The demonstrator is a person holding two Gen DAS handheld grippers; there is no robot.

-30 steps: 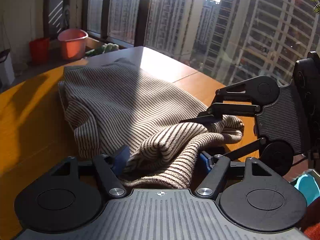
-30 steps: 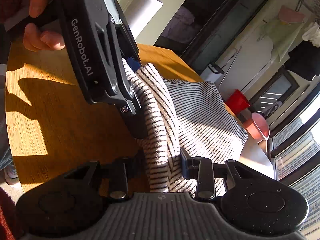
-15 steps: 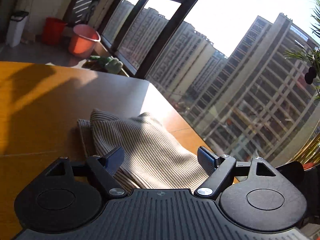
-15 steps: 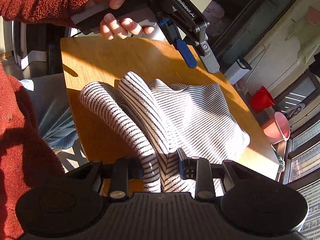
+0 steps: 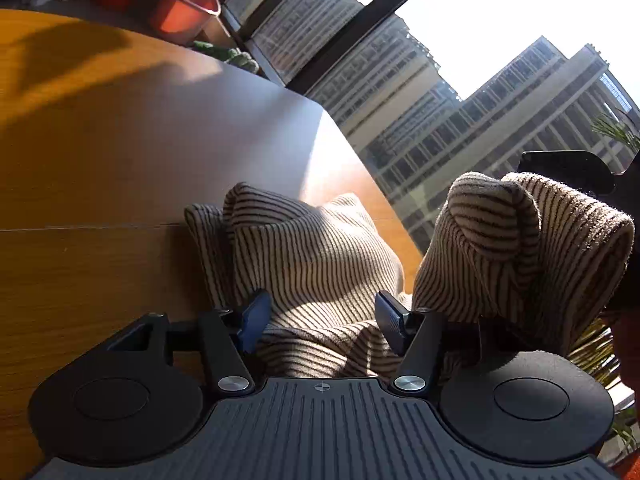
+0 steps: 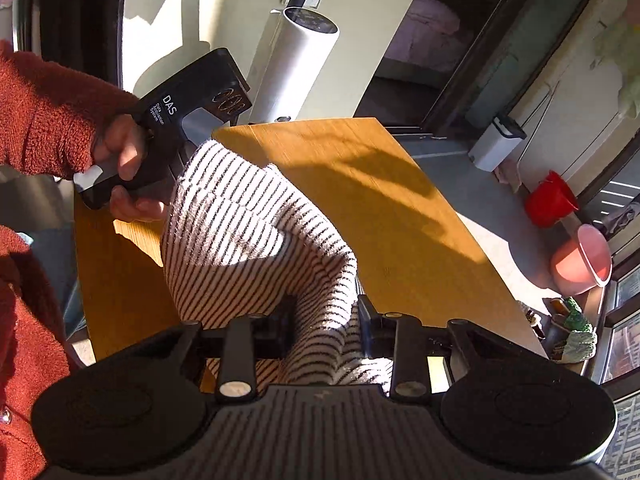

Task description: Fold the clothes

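A cream sweater with dark stripes point(image 5: 316, 256) lies bunched on the wooden table point(image 5: 80, 240). My left gripper point(image 5: 322, 316) is low over it, and its jaws are closing with a ridge of the knit between them; the pads do not clearly press on it. My right gripper point(image 6: 326, 324) is shut on a fold of the sweater point(image 6: 248, 240) and holds it lifted off the table point(image 6: 400, 220). That raised fold point(image 5: 520, 240) hangs at the right of the left wrist view. A hand point(image 6: 124, 168) in a red sleeve holds the left gripper's handle, with its fingers hidden behind the cloth.
The table's far edge runs close past the sweater toward a large window point(image 5: 440, 100). On the floor stand a pink bucket point(image 6: 580, 260), a red bucket point(image 6: 550, 200), a white bin point(image 6: 496, 144) and a tall white cylinder point(image 6: 304, 60). The person's red sleeve point(image 6: 36, 120) is at left.
My right gripper has risen, lifting its fold of sweater off the table. My left gripper let go, rolled, came down onto another part of the sweater, and its jaws have narrowed.
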